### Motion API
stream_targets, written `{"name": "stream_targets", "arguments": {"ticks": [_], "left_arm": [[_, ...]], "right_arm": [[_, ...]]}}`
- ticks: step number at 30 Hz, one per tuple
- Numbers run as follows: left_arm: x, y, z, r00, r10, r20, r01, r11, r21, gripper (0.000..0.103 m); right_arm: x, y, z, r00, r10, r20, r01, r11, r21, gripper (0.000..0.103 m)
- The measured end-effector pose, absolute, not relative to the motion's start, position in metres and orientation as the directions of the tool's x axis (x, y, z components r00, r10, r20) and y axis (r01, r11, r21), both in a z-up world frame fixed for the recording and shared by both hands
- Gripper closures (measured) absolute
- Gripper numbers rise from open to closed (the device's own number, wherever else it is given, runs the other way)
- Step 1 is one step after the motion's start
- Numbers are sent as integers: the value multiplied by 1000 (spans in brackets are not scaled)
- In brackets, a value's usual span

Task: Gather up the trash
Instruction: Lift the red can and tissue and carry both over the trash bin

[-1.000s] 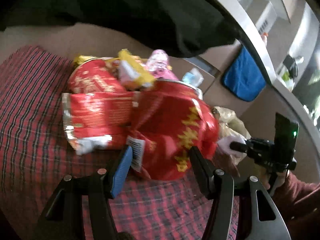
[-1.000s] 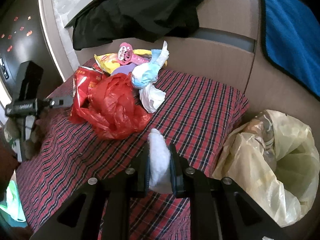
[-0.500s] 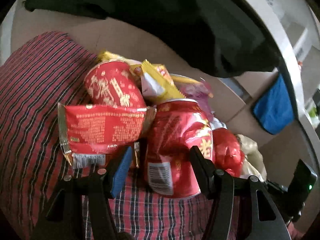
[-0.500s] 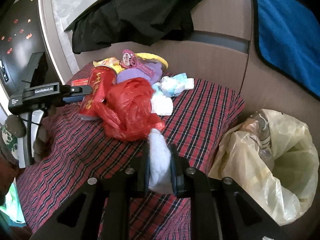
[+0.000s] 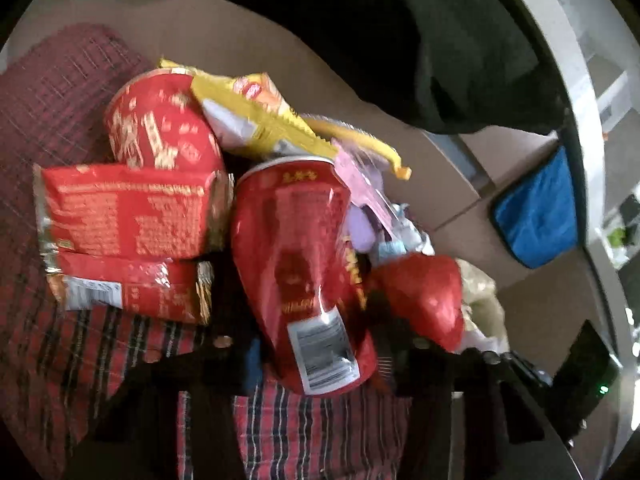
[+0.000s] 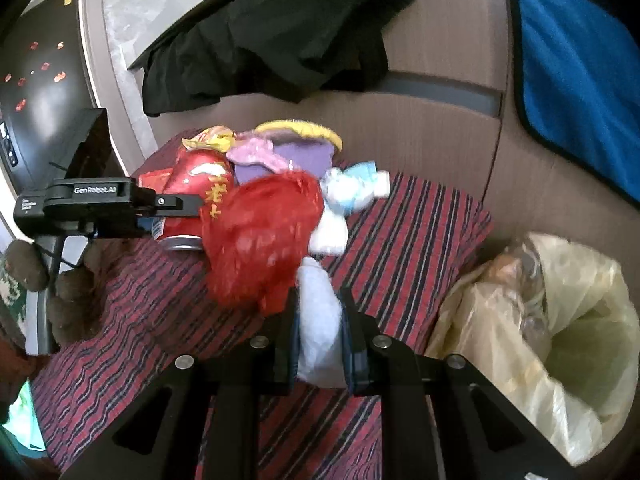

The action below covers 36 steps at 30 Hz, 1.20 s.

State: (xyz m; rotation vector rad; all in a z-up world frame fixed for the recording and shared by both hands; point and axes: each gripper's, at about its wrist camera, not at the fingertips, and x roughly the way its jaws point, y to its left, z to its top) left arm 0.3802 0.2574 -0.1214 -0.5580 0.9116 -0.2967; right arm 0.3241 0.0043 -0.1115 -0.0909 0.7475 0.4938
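The left gripper point(image 5: 320, 356) is closing around a red can point(image 5: 304, 264), which stands between its fingers and stretches away toward 12 o'clock; the frame is too blurred to tell whether the pads press on it yet. In that view a red wrapper point(image 5: 124, 216) lies at 9 o'clock of the can, a red cup point(image 5: 160, 128) at 11 o'clock, a yellow packet point(image 5: 256, 112) at 12 o'clock and a red bag point(image 5: 424, 300) at 3 o'clock, all crowded against one another on the plaid cloth point(image 5: 72, 360). The right gripper point(image 6: 320, 332) is clamped on a white wad point(image 6: 320, 320) that stands up between its fingers and pokes out toward 12 o'clock. From the right wrist, the red bag point(image 6: 264, 240) sits just past the wad at 11 o'clock, with the can point(image 6: 192, 188) behind it at 10 o'clock, held between the left gripper's point(image 6: 176, 204) fingers. A pale blue scrap point(image 6: 356, 188) lies at 12 o'clock of the wad. The yellowish trash bag point(image 6: 560, 340) gapes open at 3 o'clock of the right gripper, off the edge of the plaid cloth point(image 6: 400, 248). A black garment point(image 6: 272, 40) hangs over the panel behind the pile and a blue towel point(image 6: 576, 64) hangs at 1 o'clock.
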Motion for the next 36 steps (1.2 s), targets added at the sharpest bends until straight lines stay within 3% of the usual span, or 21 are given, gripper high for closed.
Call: {"name": "stream_targets", "arguments": {"ticks": [5,16,25,31,36], "left_arm": [[370,252,-101,652,-392,-649,15,862,-506,71],[322,238,-53,793,-133,-595,-22,969,-246,72],[279,209,-3,879,-104,-466,20,983,-181,72],[263,154,32,910,-176,-375,121,979,-165,72],[270,90,34,894,-244,-375,190,966,-176,72]], "right_arm": [[340,12,-97,646,407,-646,-466,880,89,87],[337,29,-72,682,417,-601,-486,872,53,87],[324,7,-31,731,430,-530,-469,881,68,87],[305,-29,13,794,412,-447,-442,896,40,87],[285,-81,40,862,333,-383,-363,932,-8,87]]}}
